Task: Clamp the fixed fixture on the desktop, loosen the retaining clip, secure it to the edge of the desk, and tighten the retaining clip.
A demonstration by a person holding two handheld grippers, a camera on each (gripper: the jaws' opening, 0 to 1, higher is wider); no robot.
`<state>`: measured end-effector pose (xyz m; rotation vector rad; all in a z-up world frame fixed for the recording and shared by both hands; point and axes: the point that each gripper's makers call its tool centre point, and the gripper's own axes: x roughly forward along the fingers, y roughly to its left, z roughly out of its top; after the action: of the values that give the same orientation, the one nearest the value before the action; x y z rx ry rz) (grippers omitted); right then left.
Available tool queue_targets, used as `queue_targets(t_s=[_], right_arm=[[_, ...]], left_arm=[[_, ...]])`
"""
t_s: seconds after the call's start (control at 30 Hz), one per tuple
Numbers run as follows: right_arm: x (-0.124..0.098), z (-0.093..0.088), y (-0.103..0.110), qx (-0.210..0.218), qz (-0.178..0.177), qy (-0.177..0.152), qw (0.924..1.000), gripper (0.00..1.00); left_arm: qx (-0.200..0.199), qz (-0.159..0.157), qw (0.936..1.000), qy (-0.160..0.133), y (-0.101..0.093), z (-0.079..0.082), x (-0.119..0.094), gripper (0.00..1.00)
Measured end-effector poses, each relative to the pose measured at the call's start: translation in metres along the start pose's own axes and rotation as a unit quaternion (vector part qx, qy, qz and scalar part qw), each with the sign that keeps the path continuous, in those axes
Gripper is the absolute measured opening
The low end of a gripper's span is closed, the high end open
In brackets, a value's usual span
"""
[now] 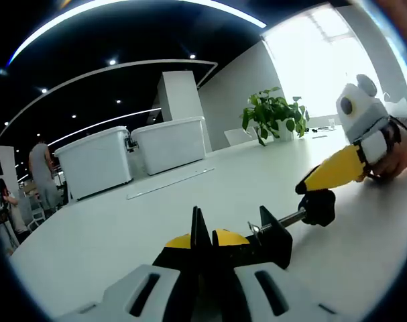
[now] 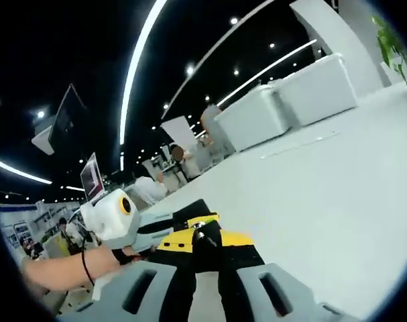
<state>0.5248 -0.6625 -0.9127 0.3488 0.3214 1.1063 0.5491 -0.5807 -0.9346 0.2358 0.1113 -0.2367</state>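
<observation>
No brand or writing can be read anywhere. In the left gripper view the left tongs [image 1: 202, 236] sit pinched together on the black clamp [image 1: 270, 243], whose screw rod runs away and to the right to a black knob [image 1: 318, 206] on the white table [image 1: 190, 201], and the yellow tips of the right tongs [image 1: 324, 176] are closed on that knob. In the right gripper view the right tongs [image 2: 204, 241] look closed on something black, though their tips hide the clamp; farther off, two white bins [image 1: 133, 153] and a potted plant [image 1: 273, 115] stand on the table.
</observation>
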Motion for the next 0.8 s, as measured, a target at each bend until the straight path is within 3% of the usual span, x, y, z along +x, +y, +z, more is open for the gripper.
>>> queue_targets(t_s=[0.17, 0.57, 0.67, 0.73, 0.8], right_arm=[[-0.001, 0.001, 0.004, -0.024, -0.006, -0.002, 0.9997, 0.10], [0.002, 0.000, 0.004, -0.030, -0.002, 0.002, 0.9995, 0.13], [0.002, 0.002, 0.007, -0.088, -0.008, -0.005, 0.9961, 0.12], [0.003, 0.003, 0.011, -0.145, -0.012, -0.010, 0.9893, 0.11], [0.003, 0.003, 0.017, -0.241, -0.013, -0.010, 0.9705, 0.11]], left_arm=[[0.001, 0.000, 1.0000, 0.000, 0.000, 0.000, 0.000, 0.07], [0.000, 0.000, 1.0000, 0.000, -0.001, 0.000, 0.000, 0.08], [0.000, 0.000, 1.0000, 0.000, -0.001, 0.000, 0.000, 0.08], [0.001, 0.000, 1.0000, 0.000, -0.001, 0.000, 0.000, 0.08], [0.001, 0.001, 1.0000, -0.001, -0.001, 0.001, 0.000, 0.07]])
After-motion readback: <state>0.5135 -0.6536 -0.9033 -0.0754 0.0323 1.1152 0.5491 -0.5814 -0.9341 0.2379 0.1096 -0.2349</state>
